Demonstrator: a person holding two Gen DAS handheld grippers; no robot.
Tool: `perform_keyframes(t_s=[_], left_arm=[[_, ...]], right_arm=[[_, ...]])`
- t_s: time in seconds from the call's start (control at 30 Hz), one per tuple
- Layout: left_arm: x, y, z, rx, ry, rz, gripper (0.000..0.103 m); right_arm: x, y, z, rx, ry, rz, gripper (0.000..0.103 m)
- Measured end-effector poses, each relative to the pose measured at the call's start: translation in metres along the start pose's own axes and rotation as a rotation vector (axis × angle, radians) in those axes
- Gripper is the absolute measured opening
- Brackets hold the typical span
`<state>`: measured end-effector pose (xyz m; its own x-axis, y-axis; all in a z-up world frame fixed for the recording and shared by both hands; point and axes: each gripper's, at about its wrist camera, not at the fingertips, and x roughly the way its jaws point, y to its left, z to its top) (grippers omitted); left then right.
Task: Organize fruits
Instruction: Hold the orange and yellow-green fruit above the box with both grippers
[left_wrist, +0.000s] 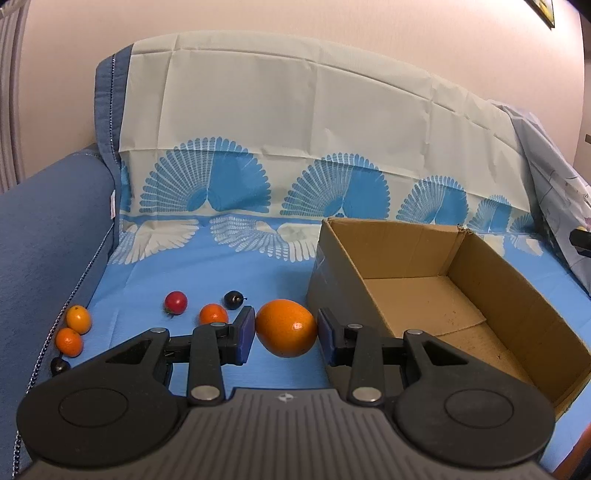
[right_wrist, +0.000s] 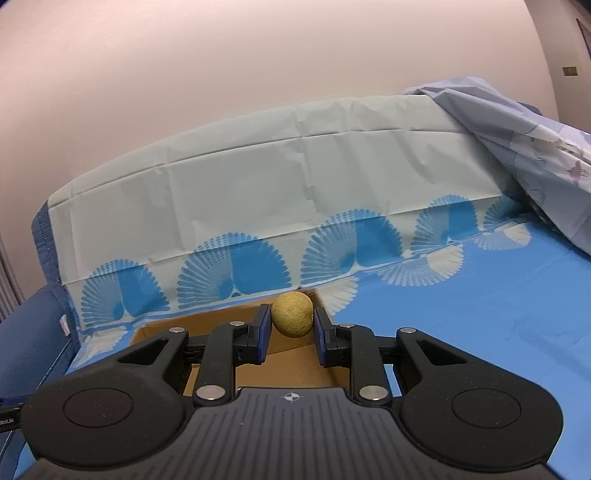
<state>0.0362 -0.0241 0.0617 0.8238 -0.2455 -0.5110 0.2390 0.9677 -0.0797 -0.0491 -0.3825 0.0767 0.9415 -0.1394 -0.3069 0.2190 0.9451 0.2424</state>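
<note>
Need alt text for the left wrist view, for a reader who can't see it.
The left gripper holds a large orange between its blue pads, beside an empty cardboard box on a blue patterned sheet. Six smaller fruits lie scattered to the left.

Fruit left of the box, on a covered sofa

The box (left_wrist: 424, 295) stands on the cloth (left_wrist: 221, 266) before the backrest (left_wrist: 295, 110), an armrest (left_wrist: 48, 229) at far left. Left of the box lie an orange (left_wrist: 286, 328), a mandarin (left_wrist: 213, 314), a plum (left_wrist: 233, 299) and a tomato (left_wrist: 176, 302); three more fruits (left_wrist: 70, 332) cluster by the armrest. In the right wrist view, a ball (right_wrist: 292, 314) sits over the box (right_wrist: 288, 369).
</note>
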Motion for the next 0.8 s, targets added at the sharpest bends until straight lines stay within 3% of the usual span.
perform_keyframes(t_s=[0.17,0.8], left_arm=[[0.000,-0.005,0.000,-0.003,-0.014,-0.017,0.041],[-0.013,-0.028,-0.003,0.052,-0.085,-0.111,0.041]], right_arm=[[-0.003,-0.008,0.002,0.026,-0.006,-0.012,0.025],[-0.002,0.018,-0.003,-0.092,0.005,0.008,0.025]])
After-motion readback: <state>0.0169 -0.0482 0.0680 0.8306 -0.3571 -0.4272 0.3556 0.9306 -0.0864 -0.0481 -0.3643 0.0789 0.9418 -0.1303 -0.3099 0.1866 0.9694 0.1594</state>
